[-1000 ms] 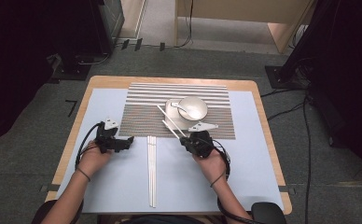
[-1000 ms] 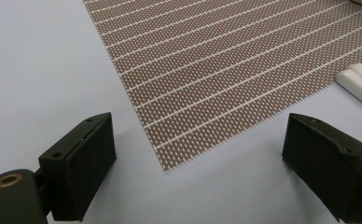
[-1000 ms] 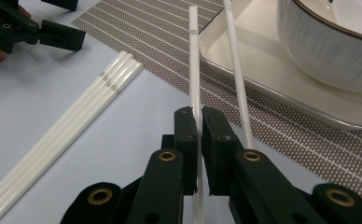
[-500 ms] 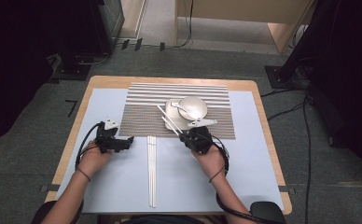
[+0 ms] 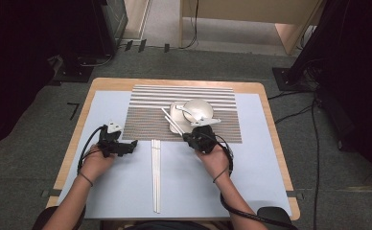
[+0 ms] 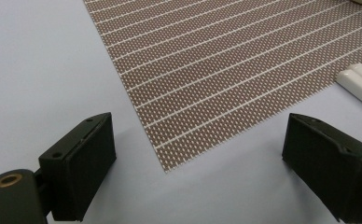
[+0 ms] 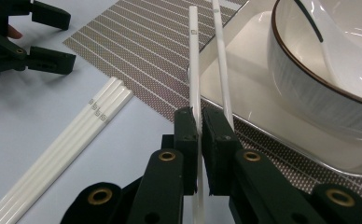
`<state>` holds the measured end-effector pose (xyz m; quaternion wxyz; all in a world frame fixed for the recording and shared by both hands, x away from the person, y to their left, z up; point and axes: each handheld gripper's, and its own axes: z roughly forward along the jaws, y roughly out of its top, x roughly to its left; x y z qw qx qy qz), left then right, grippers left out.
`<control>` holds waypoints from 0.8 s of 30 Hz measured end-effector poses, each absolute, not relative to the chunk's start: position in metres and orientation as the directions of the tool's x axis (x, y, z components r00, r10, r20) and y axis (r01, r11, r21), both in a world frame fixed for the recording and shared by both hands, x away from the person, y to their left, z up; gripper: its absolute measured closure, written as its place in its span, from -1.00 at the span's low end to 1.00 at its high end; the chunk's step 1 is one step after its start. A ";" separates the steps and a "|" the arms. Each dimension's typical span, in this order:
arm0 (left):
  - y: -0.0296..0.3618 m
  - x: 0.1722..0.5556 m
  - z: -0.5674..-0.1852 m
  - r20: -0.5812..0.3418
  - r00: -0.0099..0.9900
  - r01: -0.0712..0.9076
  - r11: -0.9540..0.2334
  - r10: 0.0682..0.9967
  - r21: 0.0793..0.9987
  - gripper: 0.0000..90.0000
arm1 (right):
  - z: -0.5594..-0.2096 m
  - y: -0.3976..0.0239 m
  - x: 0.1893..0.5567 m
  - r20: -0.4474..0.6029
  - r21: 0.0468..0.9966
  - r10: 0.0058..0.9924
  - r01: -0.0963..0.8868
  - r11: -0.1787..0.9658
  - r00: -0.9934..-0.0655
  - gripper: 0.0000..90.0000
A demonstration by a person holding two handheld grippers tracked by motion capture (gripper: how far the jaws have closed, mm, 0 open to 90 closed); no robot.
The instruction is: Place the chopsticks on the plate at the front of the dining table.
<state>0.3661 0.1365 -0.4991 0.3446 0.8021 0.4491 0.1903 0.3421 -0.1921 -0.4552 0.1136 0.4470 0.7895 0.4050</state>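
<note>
My right gripper (image 7: pixel 198 126) is shut on a white chopstick (image 7: pixel 193 70) that slants up over the edge of a white tray (image 7: pixel 244 93). A second chopstick (image 7: pixel 221 60) lies close beside it, resting on the tray's rim. On the tray stands a white bowl (image 7: pixel 319 79) with a dark rim and a spoon (image 7: pixel 319 32) inside. In the high view the right gripper (image 5: pixel 188 136) sits at the placemat's near edge, just before the tray (image 5: pixel 175 115). My left gripper (image 6: pixel 198 158) stands open over the near left corner of the striped placemat (image 6: pixel 216 70), nothing between its jaws.
A bundle of white chopsticks (image 5: pixel 156 177) lies lengthwise on the pale blue table cover (image 5: pixel 251 182), between the two hands. The brown striped placemat (image 5: pixel 145 120) covers the far middle. The left gripper (image 5: pixel 126 146) rests left of the bundle. Cables trail from both grippers.
The right hand has edged slightly towards the tray with the chopstick still in its jaws. The left hand has kept still.
</note>
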 end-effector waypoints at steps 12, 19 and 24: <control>0.136 0.366 -0.499 -0.005 0.524 0.589 -0.358 0.852 0.724 -0.80 | -0.456 -0.189 0.350 0.180 0.739 0.799 0.615 0.275 -0.574 0.91; 0.136 0.366 -0.499 -0.004 0.524 0.589 -0.359 0.852 0.724 -0.80 | -0.457 -0.189 0.355 0.178 0.742 0.801 0.613 0.273 -0.572 0.91; 0.136 0.366 -0.499 -0.004 0.524 0.589 -0.359 0.852 0.724 -0.80 | -0.459 -0.186 0.358 0.177 0.740 0.802 0.615 0.275 -0.571 0.91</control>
